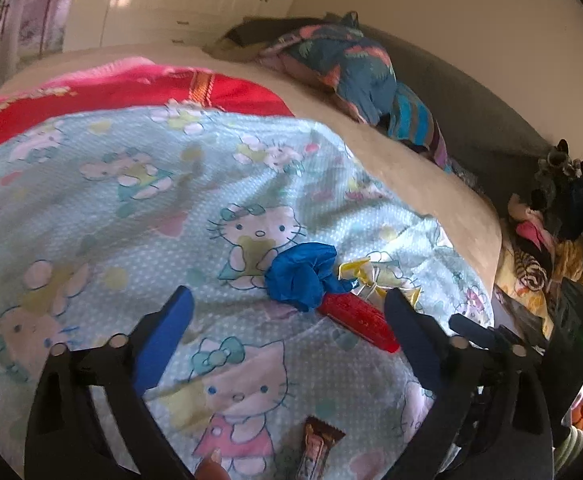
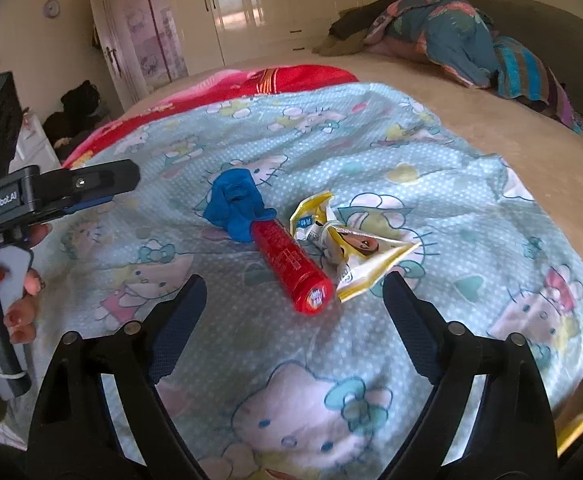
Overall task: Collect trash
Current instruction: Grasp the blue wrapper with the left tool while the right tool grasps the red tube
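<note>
- The trash lies in a loose cluster on a pale blue cartoon-cat bedsheet (image 2: 331,360): a red cylindrical wrapper tube (image 2: 291,266), a crumpled blue glove (image 2: 233,208) and a crumpled yellow-and-white snack wrapper (image 2: 347,248).
- The glove touches the tube's far end; the yellow wrapper lies just beside the tube on its right, near the tube's printed cap end.
- In the left wrist view the same cluster shows as blue glove (image 1: 301,276), red tube (image 1: 357,322) and yellow wrapper (image 1: 365,280), and a brown candy-bar wrapper (image 1: 317,450) lies apart from it at the lower edge, close to the camera.
- The right gripper (image 2: 295,292) hangs over the sheet with its jaws wide apart and nothing between the pads; the tube's cap end lies just ahead of the gap.
- The left gripper (image 1: 287,304) also stands wide open and empty, with the glove and tube ahead between its fingertips; its right fingertip overlaps the tube's near end in the view.
- In the right wrist view the left gripper (image 2: 103,184) appears at the left edge, held by a hand (image 2: 11,280) with painted nails.
- Beyond the sheet are a red blanket (image 2: 291,78), the beige bed cover (image 2: 531,140), a heap of patterned clothes (image 2: 451,28) and cream wardrobes (image 2: 271,0).
</note>
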